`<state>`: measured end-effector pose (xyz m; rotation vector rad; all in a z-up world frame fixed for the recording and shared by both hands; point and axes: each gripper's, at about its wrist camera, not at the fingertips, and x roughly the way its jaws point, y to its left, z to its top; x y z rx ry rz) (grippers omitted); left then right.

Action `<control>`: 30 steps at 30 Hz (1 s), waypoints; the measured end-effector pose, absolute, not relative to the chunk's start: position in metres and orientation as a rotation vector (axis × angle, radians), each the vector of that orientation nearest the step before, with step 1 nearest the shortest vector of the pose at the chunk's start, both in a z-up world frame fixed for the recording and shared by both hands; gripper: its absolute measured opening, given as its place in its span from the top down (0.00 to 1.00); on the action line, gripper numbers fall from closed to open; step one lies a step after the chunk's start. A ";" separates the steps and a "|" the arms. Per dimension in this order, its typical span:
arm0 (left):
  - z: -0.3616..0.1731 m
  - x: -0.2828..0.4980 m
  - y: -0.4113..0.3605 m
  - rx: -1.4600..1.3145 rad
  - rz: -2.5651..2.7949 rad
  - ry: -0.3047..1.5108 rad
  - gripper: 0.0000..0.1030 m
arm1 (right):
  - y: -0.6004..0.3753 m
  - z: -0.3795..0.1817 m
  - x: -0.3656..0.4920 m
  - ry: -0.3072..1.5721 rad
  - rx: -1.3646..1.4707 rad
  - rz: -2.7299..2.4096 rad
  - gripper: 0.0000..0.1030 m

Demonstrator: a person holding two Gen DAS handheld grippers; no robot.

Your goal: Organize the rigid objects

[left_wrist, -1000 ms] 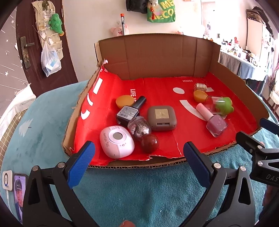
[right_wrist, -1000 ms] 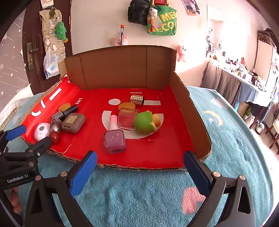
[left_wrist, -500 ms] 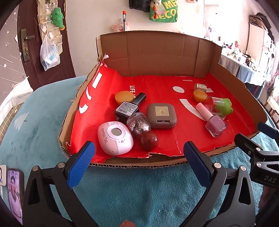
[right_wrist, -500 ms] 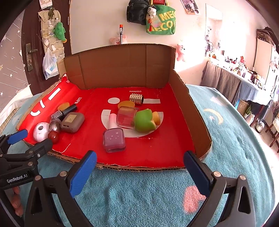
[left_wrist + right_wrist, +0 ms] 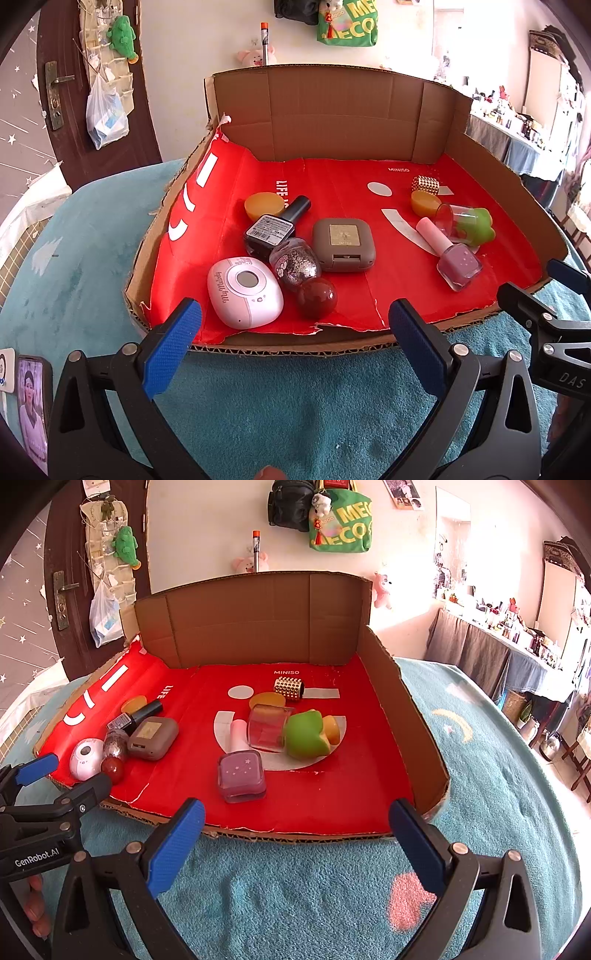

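A teal fleece blanket [image 5: 314, 886] carries the cardboard tray [image 5: 406, 716].

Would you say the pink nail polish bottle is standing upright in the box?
No, the pink nail polish bottle lies on its side on the red liner.

Left gripper [image 5: 293, 334]: black plastic frame, two angled arms with triangular cut-outs, blue ribbed pads [image 5: 171, 349] on inner faces of fingertips, silver round screws behind pads. Right gripper [image 5: 295, 834]: same black frame, same blue textured pads [image 5: 175, 847], silver screws at finger bases. White "GenRobot.AI" lettering on left gripper's side; white "DAS" letters on right gripper's body.
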<state>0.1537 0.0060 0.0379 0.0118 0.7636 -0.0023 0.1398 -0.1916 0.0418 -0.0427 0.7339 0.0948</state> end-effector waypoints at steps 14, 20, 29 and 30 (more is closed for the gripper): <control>0.056 0.134 0.004 0.003 -0.041 0.743 0.00 | -0.190 0.060 0.123 0.706 -0.039 0.133 0.01; 0.055 0.119 0.004 -0.001 -0.050 0.750 0.00 | -0.195 0.064 0.108 0.714 -0.026 0.149 0.01; 0.028 0.107 -0.003 0.011 -0.075 0.837 0.00 | -0.199 0.045 0.099 0.791 -0.028 0.159 0.01; 0.025 0.106 -0.002 0.008 -0.076 0.847 0.00 | -0.199 0.042 0.098 0.804 -0.026 0.159 0.01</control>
